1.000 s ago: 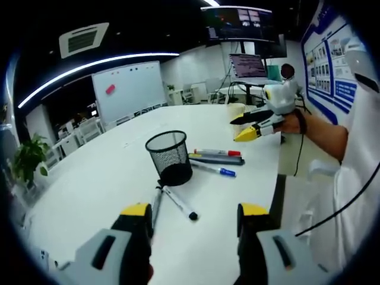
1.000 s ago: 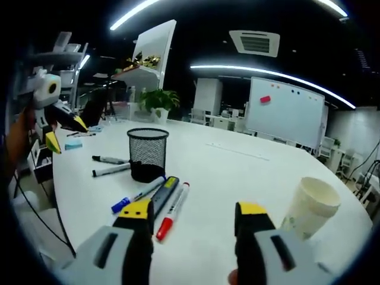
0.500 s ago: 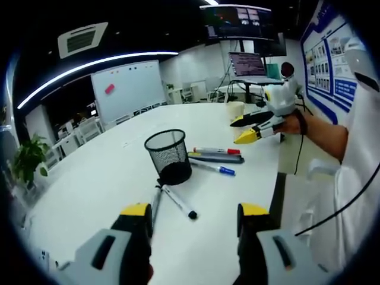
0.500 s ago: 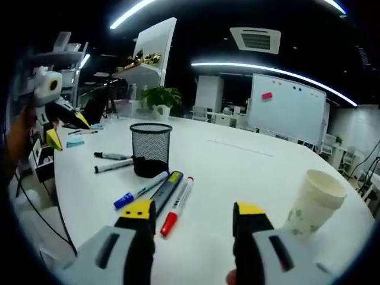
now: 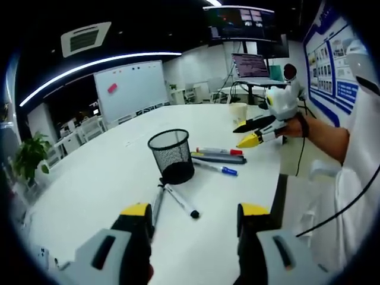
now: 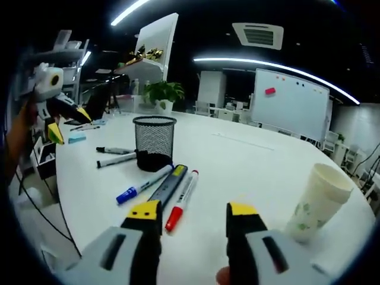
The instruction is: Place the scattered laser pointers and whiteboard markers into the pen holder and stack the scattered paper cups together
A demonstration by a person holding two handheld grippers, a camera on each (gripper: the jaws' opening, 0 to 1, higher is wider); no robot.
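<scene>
Hovering over the white table (image 5: 89, 184), you are holding the left gripper (image 5: 193, 217) spread and empty above two markers (image 5: 172, 200) lying just beside the mesh holder (image 5: 170, 155); three more pens (image 5: 218, 159) are lying past it, near the right gripper (image 5: 252, 133) and a cup (image 5: 238, 111).

In the right gripper view, you are aiming the spread, empty right gripper (image 6: 193, 217) at the red marker (image 6: 181, 193), with the cup (image 6: 316, 200) standing well apart. Nothing is collected yet; the next move likely calls for lowering and pinching that marker.
</scene>
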